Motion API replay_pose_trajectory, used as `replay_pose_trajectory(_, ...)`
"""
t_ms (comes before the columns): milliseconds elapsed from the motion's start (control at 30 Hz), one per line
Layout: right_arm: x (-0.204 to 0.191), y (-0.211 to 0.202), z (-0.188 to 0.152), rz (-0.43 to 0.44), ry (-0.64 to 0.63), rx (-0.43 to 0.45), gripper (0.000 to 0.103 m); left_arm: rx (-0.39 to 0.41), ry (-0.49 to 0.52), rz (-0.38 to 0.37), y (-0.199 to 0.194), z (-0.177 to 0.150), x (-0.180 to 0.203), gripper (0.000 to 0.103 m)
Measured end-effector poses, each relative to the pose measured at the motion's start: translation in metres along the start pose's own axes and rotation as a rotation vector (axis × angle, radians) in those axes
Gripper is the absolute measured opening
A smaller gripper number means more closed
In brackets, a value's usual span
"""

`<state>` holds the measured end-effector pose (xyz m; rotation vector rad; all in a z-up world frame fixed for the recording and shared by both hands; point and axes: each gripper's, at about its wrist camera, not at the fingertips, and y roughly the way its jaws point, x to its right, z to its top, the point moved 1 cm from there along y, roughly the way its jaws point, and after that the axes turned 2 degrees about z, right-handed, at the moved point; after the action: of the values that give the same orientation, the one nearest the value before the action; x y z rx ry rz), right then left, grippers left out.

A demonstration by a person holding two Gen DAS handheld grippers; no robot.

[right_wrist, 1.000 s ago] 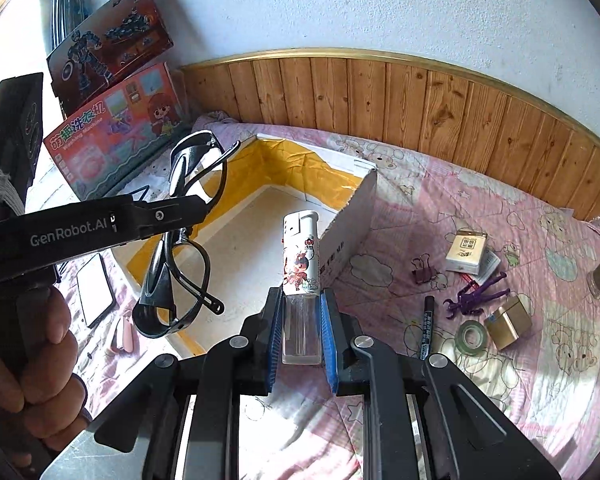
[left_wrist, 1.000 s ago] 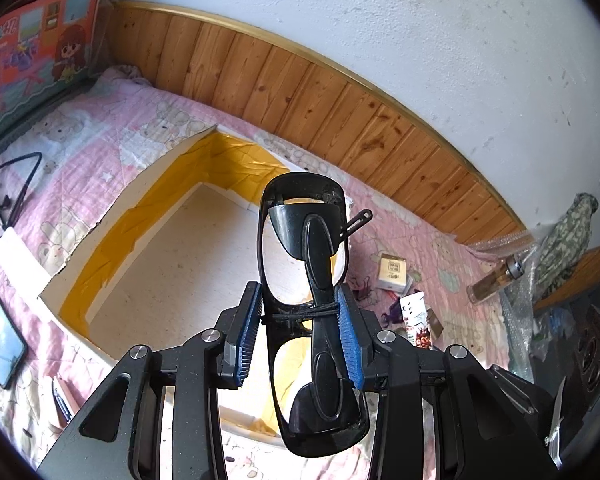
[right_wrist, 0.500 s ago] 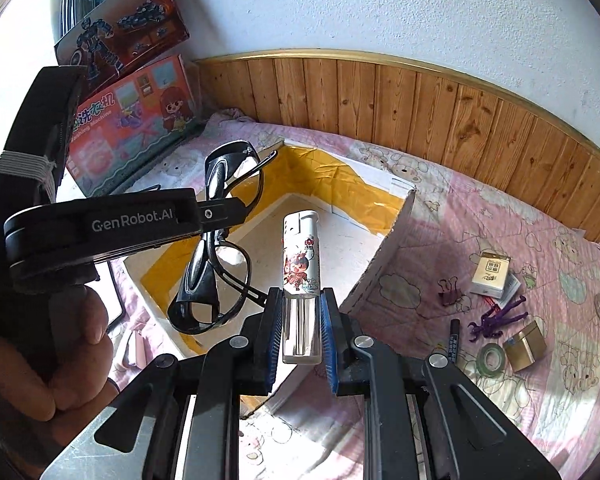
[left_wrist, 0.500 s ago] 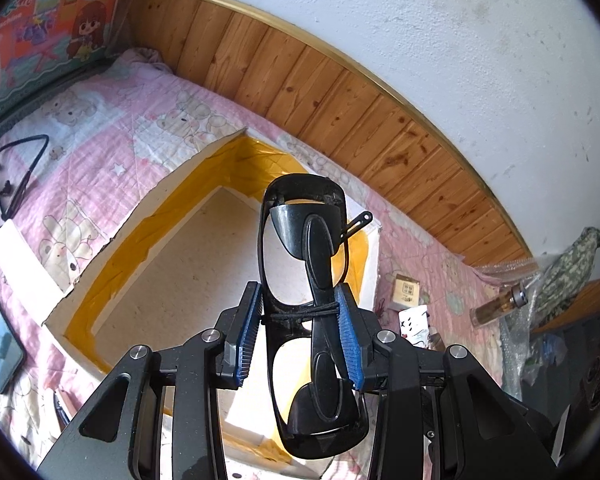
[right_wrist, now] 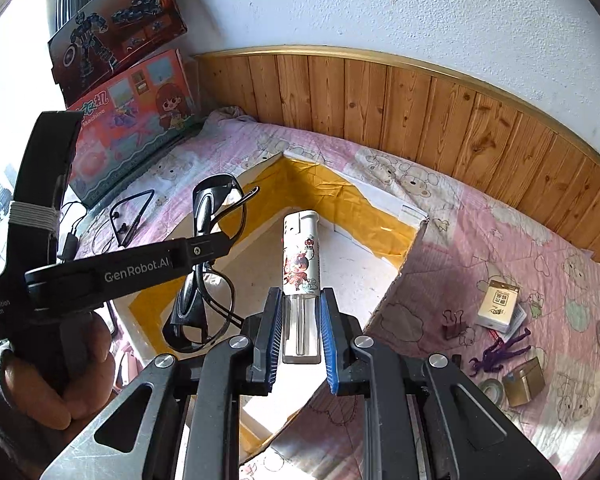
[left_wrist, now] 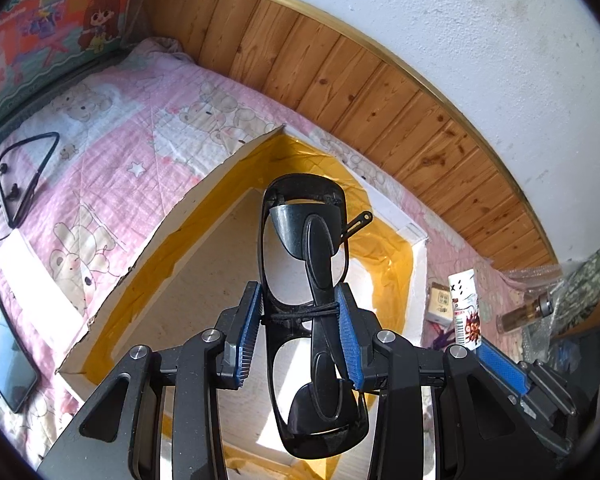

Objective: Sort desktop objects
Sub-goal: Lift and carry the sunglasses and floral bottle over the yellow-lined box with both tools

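Note:
My left gripper (left_wrist: 300, 332) is shut on folded black glasses (left_wrist: 308, 280) and holds them upright above the open cardboard box (left_wrist: 180, 208) lined with yellow tape. In the right wrist view the glasses (right_wrist: 204, 264) hang over the box's left part (right_wrist: 324, 188). My right gripper (right_wrist: 300, 332) is shut on a white lighter (right_wrist: 302, 256) with a cartoon print, held upright above the box's near right side. The lighter (left_wrist: 466, 308) also shows at the right of the left wrist view.
The box lies on a pink bear-print quilt (right_wrist: 500, 248) against a wood-panelled wall. Left of it lie black neckband earphones (left_wrist: 24, 176) and a phone (left_wrist: 4, 348). To the right lie a small card box (right_wrist: 498, 304), binder clip (right_wrist: 454, 322), purple figure (right_wrist: 500, 352), tape roll (right_wrist: 492, 390), gold box (right_wrist: 526, 380).
Both grippers have moved left and forward over the box. The glasses and the lighter now hang above its inside. Both grips are unchanged.

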<state>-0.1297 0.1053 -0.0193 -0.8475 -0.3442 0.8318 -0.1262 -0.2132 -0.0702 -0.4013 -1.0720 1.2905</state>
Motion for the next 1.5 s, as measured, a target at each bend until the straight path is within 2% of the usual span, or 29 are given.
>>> replay_pose_trajectory(300, 0.008, 0.027, 0.018, 0.013, 0.009, -0.049, 0.02, -0.022, 0.049, 0.103, 0.021, 0.003, 0.0, 0.038)
replay_pose_trajectory(600, 0.017, 0.056, 0.025, 0.013, 0.002, -0.114, 0.02, -0.029, 0.113, 0.174, 0.037, 0.012, 0.006, 0.038)
replay_pose_trajectory(833, 0.022, 0.081, 0.027, 0.001, -0.025, -0.171, 0.02, -0.047, 0.171, 0.211, 0.052, 0.021, 0.012, 0.038)
replay_pose_trajectory(900, 0.023, 0.089, 0.027, -0.006, -0.038, -0.189, 0.02, -0.058, 0.161, 0.224, 0.058, 0.027, 0.008, 0.038)
replay_pose_trajectory(1167, 0.031, 0.121, 0.026, 0.008, -0.058, -0.262, 0.02, -0.138, 0.146, 0.193, 0.084, 0.042, 0.001, 0.038)
replay_pose_trajectory(1233, 0.033, 0.129, 0.026, 0.019, -0.057, -0.278, 0.02, -0.153, 0.178, 0.203, 0.09, 0.041, 0.006, 0.038)
replay_pose_trajectory(1367, 0.037, 0.14, 0.027, 0.019, -0.074, -0.302, 0.02, -0.149, 0.254, 0.279, 0.1, 0.04, 0.016, 0.039)
replay_pose_trajectory(1500, 0.037, 0.151, 0.03, 0.01, -0.098, -0.326, 0.02, -0.203, 0.273, 0.276, 0.116, 0.037, 0.019, 0.039)
